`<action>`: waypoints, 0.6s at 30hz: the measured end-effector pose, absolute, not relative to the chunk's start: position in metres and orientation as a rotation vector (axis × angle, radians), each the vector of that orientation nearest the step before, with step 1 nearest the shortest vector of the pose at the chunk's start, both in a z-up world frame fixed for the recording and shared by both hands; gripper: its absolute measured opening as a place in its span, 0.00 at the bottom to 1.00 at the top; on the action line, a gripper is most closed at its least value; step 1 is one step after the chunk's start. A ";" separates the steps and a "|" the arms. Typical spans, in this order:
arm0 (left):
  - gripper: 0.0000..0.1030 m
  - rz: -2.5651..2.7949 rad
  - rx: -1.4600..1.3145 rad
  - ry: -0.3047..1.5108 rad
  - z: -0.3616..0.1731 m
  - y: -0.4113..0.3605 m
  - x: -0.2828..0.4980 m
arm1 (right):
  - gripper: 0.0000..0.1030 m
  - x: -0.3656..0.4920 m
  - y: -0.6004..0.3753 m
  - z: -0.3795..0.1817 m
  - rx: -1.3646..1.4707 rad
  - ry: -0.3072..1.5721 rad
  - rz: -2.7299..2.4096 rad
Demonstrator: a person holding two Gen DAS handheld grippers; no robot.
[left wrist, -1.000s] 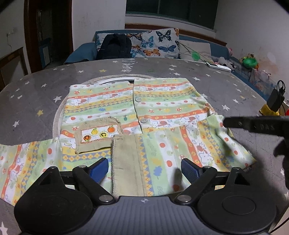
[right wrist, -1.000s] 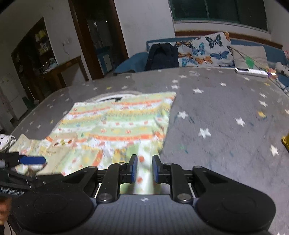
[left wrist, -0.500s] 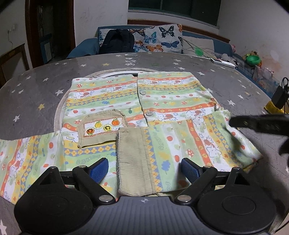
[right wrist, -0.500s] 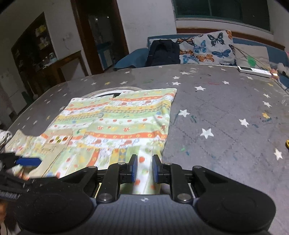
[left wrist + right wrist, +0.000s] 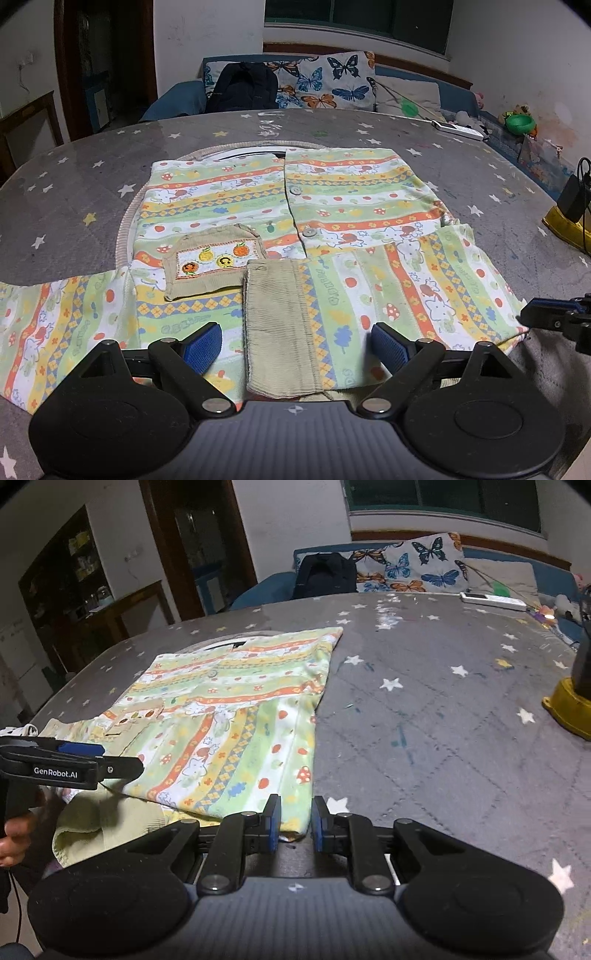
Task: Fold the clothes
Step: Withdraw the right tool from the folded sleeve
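- Cardigan lies flat, front up, on the star-patterned desk; its right sleeve is folded across the lower body, cuff near centre; the left sleeve extends outward
- Left gripper: jaws spread wide above the cuff, holding nothing
- Right gripper: jaws nearly together at the folded edge; whether they pinch cloth cannot be told
- Keep folded edges straight and smooth creases before any further fold
- Left view shows the pocket and buttons; right view shows a hand on the left gripper
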State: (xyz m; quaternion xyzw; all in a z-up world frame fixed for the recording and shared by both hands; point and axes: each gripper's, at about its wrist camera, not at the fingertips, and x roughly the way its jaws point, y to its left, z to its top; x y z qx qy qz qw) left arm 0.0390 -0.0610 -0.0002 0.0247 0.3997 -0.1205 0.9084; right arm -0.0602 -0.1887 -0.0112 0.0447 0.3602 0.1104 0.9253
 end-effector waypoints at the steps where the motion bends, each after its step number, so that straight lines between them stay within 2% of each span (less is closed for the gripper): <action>1: 0.88 -0.246 0.047 0.824 0.000 -0.060 0.038 | 0.16 -0.061 -0.188 -0.011 0.088 0.737 0.224; 13: 0.90 -0.199 0.004 0.821 0.008 -0.035 0.026 | 0.18 -0.063 -0.170 -0.005 0.042 0.717 0.253; 14: 0.91 -0.193 0.000 0.821 0.008 -0.033 0.025 | 0.20 -0.061 -0.165 -0.005 0.036 0.716 0.267; 15: 0.91 -0.186 -0.003 0.821 0.009 -0.030 0.025 | 0.29 -0.060 -0.160 -0.004 0.031 0.716 0.281; 17: 0.92 -0.168 -0.011 0.820 0.010 -0.023 0.022 | 0.41 -0.055 -0.147 -0.005 0.014 0.714 0.307; 18: 0.93 -0.159 -0.017 0.818 0.011 -0.018 0.021 | 0.41 -0.053 -0.141 -0.006 0.005 0.714 0.319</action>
